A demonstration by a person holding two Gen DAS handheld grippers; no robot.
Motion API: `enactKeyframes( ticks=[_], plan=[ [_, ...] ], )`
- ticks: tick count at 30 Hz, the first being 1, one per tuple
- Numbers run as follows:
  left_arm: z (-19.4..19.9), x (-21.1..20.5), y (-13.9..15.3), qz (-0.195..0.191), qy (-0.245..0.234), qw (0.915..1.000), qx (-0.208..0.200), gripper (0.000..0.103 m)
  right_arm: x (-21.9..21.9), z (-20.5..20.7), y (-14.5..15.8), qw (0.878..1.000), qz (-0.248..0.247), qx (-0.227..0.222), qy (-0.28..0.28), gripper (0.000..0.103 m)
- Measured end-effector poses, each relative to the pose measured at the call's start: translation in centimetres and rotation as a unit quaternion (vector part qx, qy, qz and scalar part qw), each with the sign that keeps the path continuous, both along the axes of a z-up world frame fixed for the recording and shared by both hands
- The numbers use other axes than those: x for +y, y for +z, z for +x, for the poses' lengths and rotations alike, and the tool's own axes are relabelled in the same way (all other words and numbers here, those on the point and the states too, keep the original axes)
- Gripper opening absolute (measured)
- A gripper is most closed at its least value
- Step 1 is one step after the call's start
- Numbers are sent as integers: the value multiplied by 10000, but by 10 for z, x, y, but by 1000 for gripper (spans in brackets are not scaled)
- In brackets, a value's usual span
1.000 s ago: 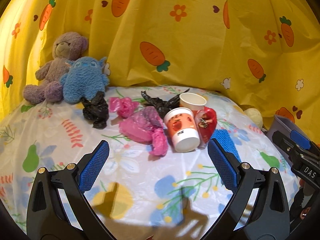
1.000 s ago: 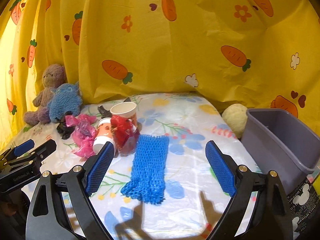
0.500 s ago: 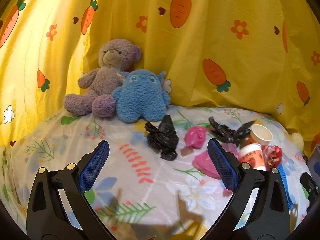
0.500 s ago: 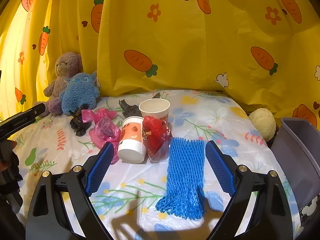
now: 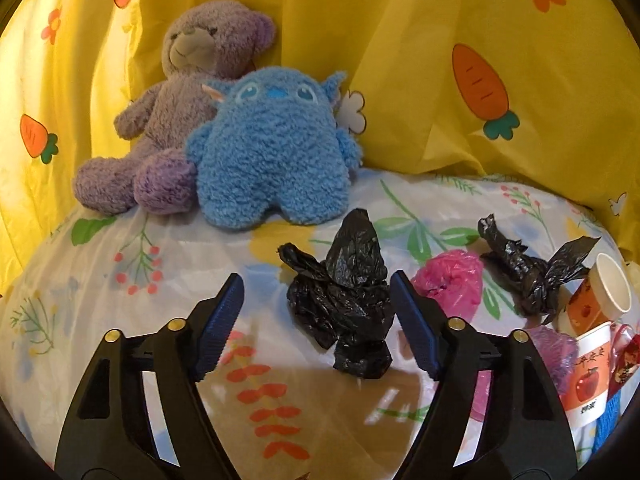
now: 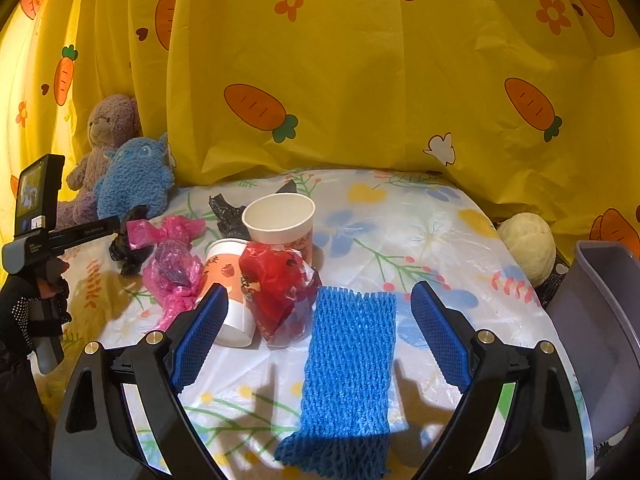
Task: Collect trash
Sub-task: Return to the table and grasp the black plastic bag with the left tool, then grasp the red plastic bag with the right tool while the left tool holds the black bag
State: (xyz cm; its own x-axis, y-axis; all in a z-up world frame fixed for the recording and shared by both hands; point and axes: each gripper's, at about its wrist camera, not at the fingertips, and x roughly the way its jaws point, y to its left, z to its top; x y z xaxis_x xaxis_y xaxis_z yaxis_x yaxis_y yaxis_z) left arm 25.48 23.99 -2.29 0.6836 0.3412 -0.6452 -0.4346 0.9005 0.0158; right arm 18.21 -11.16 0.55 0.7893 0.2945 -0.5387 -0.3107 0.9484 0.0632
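My left gripper [image 5: 320,320] hangs low over the flowered cloth, its jaws closing around a crumpled black bag [image 5: 344,300]. The bag lies against the right pad, and the left pad stands clear of it. A pink bag [image 5: 452,284] and a second black bag [image 5: 528,276] lie to its right. My right gripper [image 6: 320,336] is open over a blue foam net [image 6: 348,368], whose top end lies between the fingers. Beside the net are a red wrapper [image 6: 276,284], a tipped paper cup [image 6: 228,280] and an upright cup [image 6: 280,216].
A purple bear [image 5: 192,100] and a blue plush [image 5: 272,152] sit against the yellow carrot curtain at the back left. A grey bin [image 6: 600,320] stands at the right edge, with a cream ball [image 6: 528,244] behind it. A gloved hand [image 6: 24,312] holds the left tool.
The left gripper swung left from the cups to the black bag, came in close and narrowed its jaws. The right gripper moved forward over the blue net, still open.
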Motion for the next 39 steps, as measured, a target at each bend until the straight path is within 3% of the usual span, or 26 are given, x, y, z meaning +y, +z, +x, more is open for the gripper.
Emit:
enactKeyframes(
  ticks=[3,6,12,18,25,27,32,39],
  plan=[
    [18,3,-20,-394,-233,9986,258,63,-3,6,-4,10000,-59,78,13,89],
    [28,6,-35,-702,-295,9961,436,43,-2,8,-6,9998,-84,120,107,89],
    [19,14,-34,-1083,-273,9935,227,18,12,15,-7,9991,-23,251,355,89],
    [-21,12,-3,-947,-33,9952,-239,16,27,28,-14,9984,-61,426,359,84],
    [-73,-21,36,-817,-130,9940,-711,16,32,38,-23,9966,-40,698,430,62],
    [-82,-32,39,-766,-206,9937,-787,16,33,41,-25,9957,17,806,455,59],
    [-98,-58,39,-821,-492,9917,-860,16,38,44,-33,9934,-38,994,574,35],
    [-114,-82,43,-736,-803,9891,-987,16,29,33,-24,9954,114,752,576,28]
  ],
)
